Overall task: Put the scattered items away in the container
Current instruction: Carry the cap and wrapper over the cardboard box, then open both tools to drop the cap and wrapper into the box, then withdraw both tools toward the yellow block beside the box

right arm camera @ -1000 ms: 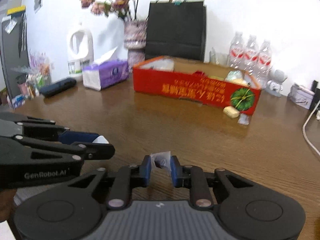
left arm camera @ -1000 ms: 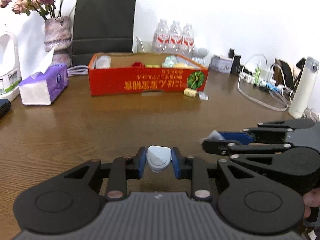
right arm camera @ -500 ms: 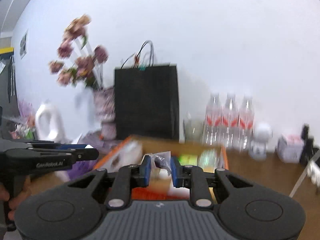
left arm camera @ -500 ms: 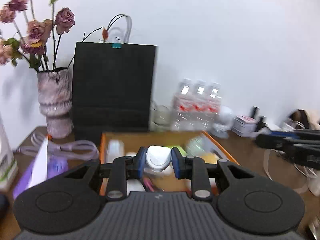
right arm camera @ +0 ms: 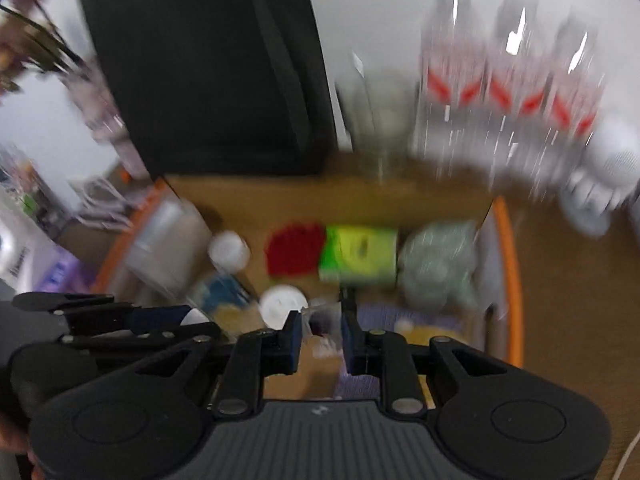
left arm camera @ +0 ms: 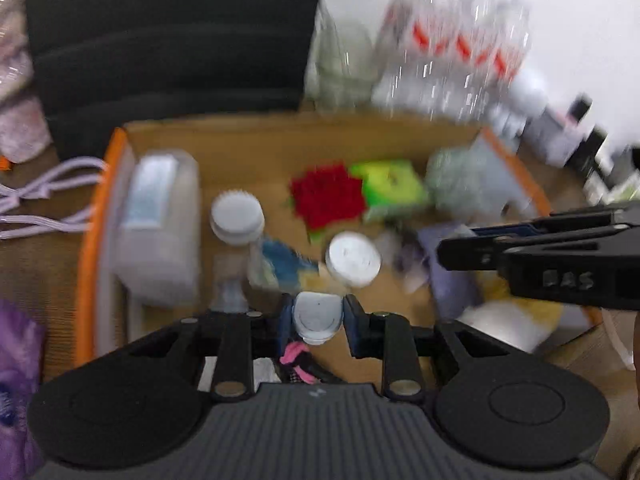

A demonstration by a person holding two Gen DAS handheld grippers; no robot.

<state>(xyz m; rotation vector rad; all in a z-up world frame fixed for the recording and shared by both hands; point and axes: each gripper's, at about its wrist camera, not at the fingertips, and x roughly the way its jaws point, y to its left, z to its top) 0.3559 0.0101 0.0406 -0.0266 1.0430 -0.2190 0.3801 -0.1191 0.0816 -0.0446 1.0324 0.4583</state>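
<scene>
Both grippers hover over the orange-rimmed cardboard box [left arm camera: 90,248], pointing steeply down into it. My left gripper [left arm camera: 316,314] is shut on a small white rounded case [left arm camera: 316,316]. My right gripper [right arm camera: 320,320] is shut on a small clear-wrapped item [right arm camera: 318,318], which is blurred. Each gripper shows in the other's view: the right gripper [left arm camera: 460,252] comes in from the right, and the left gripper [right arm camera: 200,322] from the left. Inside the box [right arm camera: 510,280] lie a red flower-like piece [left arm camera: 328,200], a green-yellow packet [left arm camera: 390,188], two white round lids [left arm camera: 352,258] and a clear plastic container [left arm camera: 156,228].
A black paper bag [left arm camera: 168,40] stands right behind the box, with water bottles [left arm camera: 460,48] to its right. A lilac cable [left arm camera: 44,200] and a purple tissue pack [left arm camera: 16,380] lie left of the box. The brown table [right arm camera: 568,300] shows to the right.
Both grippers have travelled from the near table to above the box and tipped downward, each still holding its item. The view is now blurred by motion.
</scene>
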